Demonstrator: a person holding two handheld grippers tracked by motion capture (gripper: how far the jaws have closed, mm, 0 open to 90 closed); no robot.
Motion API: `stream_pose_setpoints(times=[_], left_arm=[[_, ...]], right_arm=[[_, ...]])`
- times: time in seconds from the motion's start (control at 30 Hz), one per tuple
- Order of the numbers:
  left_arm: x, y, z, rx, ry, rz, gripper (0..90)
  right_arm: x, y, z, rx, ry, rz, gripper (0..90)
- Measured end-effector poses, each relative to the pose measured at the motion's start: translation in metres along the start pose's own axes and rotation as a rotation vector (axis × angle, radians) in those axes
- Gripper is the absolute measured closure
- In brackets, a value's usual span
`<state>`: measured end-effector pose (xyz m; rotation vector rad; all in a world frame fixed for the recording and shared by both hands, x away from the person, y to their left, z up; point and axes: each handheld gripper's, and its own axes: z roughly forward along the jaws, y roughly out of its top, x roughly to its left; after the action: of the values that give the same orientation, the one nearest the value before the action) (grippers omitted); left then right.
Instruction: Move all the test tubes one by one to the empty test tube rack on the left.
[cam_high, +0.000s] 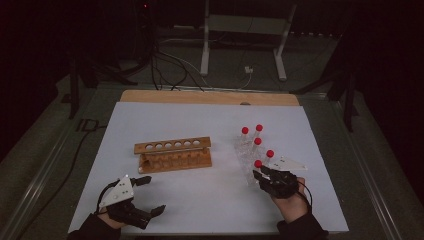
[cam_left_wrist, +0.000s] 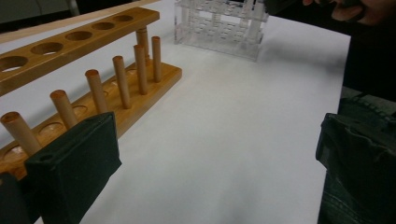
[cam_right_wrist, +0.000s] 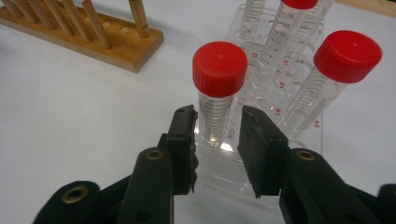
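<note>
The right gripper (cam_right_wrist: 217, 128) sits low at the near corner of a clear plastic rack (cam_right_wrist: 261, 158), its two black jaws drawn in on either side of a red-capped tube (cam_right_wrist: 215, 109) that stands upright in the rack's nearest slot. The jaws flank the tube's lower body below the cap; a thin gap seems to remain on each side, though from this angle I cannot be sure the pads are off the plastic. In the high view this right gripper (cam_high: 260, 175) lies at the right of the desk (cam_high: 210, 200), with the person's hand (cam_high: 290, 202) behind it, and the tube (cam_high: 257, 167) it brackets is the nearest of five red caps.

Four more capped tubes (cam_high: 258, 141) stand in the same rack (cam_high: 245, 150), just behind and beside the first, leaning a little.

Well apart to the left, a wooden rack (cam_high: 173, 154) with a row of round holes and a row of upright pegs lies on the white sheet, holding no tubes.

The left gripper (cam_high: 150, 195) rests near the front left edge of the desk, jaws spread wide with nothing between them. In its own view the left gripper (cam_left_wrist: 219, 163) shows bare white sheet between the jaws, with the wooden rack (cam_left_wrist: 135, 93) just beyond its left jaw.
</note>
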<state>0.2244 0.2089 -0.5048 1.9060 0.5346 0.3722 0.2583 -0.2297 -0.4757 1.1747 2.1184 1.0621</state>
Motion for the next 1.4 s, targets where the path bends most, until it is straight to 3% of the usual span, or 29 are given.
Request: stream_pose_setpoints(times=[0.3, 0.8, 1.4], left_arm=[[0.001, 0.000, 0.000, 0.006, 0.002, -0.005, 0.4], [0.001, 0.000, 0.001, 0.014, -0.014, -0.020, 0.4], [0.001, 0.000, 0.001, 0.021, -0.016, -0.018, 0.4]], right_arm=[[0.000, 0.002, 0.004, 0.002, -0.002, 0.001, 72.1], [0.002, 0.003, 0.007, 0.003, -0.005, -0.016, 74.5], [0.003, 0.019, -0.020, -0.074, -0.008, -0.041, 74.6]])
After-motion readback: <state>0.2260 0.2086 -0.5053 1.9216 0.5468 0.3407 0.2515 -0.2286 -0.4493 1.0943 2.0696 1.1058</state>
